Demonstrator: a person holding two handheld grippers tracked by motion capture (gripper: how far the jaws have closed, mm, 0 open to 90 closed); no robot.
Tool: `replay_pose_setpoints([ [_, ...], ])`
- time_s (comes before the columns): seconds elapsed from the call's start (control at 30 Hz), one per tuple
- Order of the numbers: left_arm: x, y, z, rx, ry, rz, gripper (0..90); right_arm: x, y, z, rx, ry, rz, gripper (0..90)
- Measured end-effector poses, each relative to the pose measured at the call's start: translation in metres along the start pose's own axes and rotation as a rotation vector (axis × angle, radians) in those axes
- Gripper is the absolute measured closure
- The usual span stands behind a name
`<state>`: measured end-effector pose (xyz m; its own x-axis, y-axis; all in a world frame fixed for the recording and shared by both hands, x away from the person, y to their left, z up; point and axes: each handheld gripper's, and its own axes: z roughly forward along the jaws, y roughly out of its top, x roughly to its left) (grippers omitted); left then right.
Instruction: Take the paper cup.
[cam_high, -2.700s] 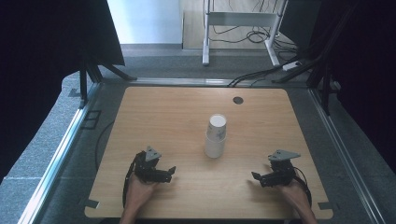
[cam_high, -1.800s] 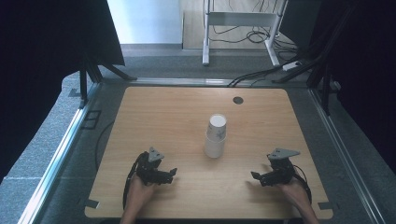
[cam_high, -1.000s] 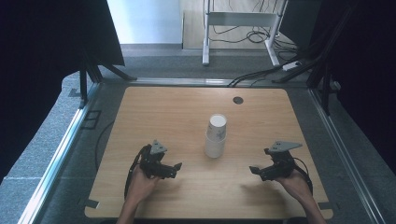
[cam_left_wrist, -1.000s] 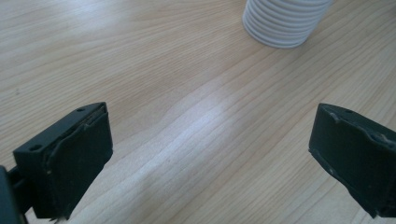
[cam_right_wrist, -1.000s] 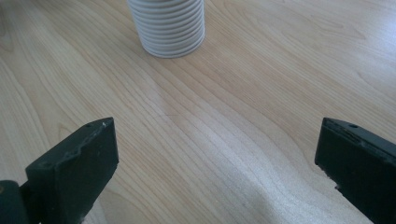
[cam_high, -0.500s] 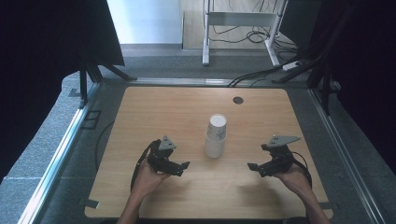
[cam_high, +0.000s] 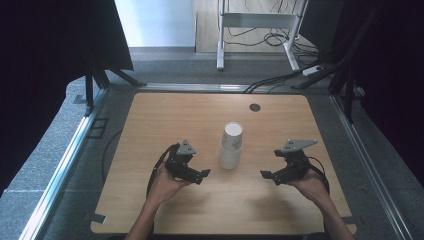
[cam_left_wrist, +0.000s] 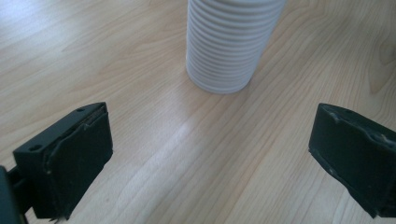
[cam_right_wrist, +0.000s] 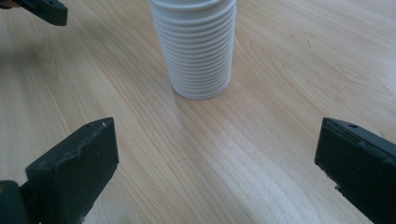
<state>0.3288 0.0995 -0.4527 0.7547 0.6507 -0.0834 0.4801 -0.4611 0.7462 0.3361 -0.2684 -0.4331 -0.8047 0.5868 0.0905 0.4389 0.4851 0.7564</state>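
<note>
While the stack of white paper cups (cam_high: 231, 146) is standing upright where it stood in the earlier frames, near the middle of the table (cam_high: 150, 125), both grippers are sitting closer to it than before. Over the last few seconds the left gripper (cam_high: 201, 176) has been travelling up from the near edge and inward, so it is now lying just beside the stack's left side without touching it. The right gripper (cam_high: 265, 175) has been shifting inward too, though less, and is resting a little farther off on the stack's right. Each pair of jaws is spread wide and gripping nothing; in the left gripper view the ribbed cups (cam_left_wrist: 231, 44) are rising between and beyond the jaws, and the right gripper view is showing the cups (cam_right_wrist: 196, 46) the same way, with a tip of the left gripper (cam_right_wrist: 39, 10) at the top corner. Bare wood is lying open all around the stack, with wide room toward the far edge, where a small dark round disc (cam_high: 255, 107) is sitting.
</note>
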Motion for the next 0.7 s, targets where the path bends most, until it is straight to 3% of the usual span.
replay_pose_setpoints([
  [0.4,0.002,0.019,0.009,-0.014,-0.031,0.017,0.0,-0.001,0.016,0.004,-0.007,0.036,-0.012,0.0],
  [0.7,-0.002,0.037,0.019,-0.012,-0.047,0.069,0.3,-0.002,0.033,0.003,-0.024,0.053,-0.039,0.0],
])
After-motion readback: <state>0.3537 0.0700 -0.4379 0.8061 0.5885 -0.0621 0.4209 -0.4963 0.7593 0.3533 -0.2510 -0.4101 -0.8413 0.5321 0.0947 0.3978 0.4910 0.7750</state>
